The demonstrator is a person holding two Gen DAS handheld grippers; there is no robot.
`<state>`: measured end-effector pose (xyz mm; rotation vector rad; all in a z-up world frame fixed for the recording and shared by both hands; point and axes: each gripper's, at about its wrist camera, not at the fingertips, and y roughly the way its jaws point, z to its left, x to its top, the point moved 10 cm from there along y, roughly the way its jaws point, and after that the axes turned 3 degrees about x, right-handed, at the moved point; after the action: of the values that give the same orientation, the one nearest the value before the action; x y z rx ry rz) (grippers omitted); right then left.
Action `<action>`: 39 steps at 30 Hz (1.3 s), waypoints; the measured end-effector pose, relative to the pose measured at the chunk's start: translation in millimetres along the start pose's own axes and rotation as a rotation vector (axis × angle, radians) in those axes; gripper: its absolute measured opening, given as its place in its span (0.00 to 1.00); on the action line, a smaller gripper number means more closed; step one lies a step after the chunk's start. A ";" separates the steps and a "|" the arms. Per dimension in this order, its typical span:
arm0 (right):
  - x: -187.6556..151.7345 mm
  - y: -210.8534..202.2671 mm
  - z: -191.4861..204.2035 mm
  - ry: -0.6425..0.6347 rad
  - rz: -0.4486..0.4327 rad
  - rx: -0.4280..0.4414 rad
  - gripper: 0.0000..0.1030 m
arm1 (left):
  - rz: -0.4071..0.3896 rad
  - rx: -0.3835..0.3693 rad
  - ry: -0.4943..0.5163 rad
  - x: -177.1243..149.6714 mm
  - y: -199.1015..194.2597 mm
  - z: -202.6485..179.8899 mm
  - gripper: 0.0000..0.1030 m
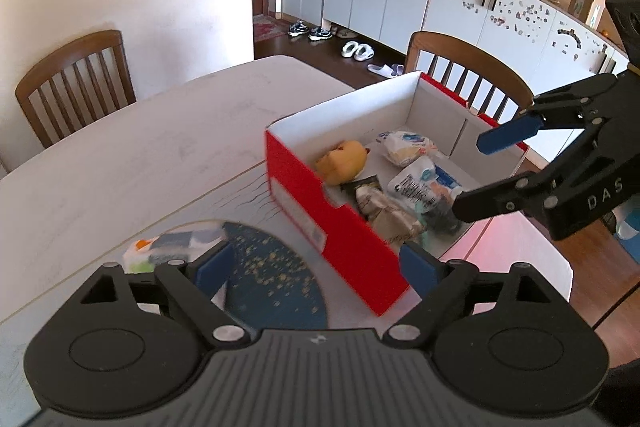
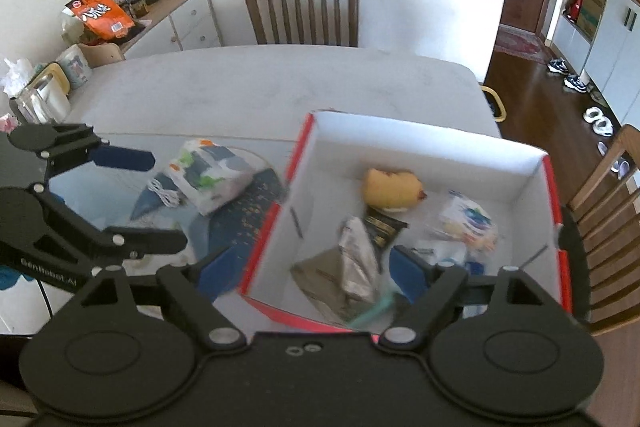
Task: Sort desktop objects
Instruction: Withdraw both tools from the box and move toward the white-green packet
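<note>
Lying beside red box (image 2: 262,227): white tissue pack (image 2: 208,175), green-orange print.

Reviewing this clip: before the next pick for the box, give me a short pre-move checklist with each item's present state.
1. Left claw open and empty: ok.
2. Right claw open and empty: ok; it sits over the box's near end.
3. Box upright with its top open: ok; the yellow toy and packets lie inside.
4. Things left outside the box: not ok; a wipes pack and a white cable lie on the blue mat.
5. Path from left claw to the pack clear: ok; nothing stands between them.
6. Pack free of the cable: cannot tell; they lie close together.
</note>
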<state>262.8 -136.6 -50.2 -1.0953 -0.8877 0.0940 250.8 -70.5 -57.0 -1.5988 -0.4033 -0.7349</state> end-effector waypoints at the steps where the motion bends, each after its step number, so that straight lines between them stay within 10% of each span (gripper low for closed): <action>1: 1.8 2.3 4.8 -0.002 0.000 -0.003 0.83 | -0.001 -0.001 -0.004 -3.3 -1.5 4.4 0.95; 39: 22.6 130.6 112.9 0.072 0.071 -0.032 0.85 | 0.006 0.030 -0.066 -96.4 23.5 151.9 1.00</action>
<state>247.9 20.6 -123.6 -1.1536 -0.7887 0.0984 229.5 88.0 -142.6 -1.5980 -0.4555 -0.6701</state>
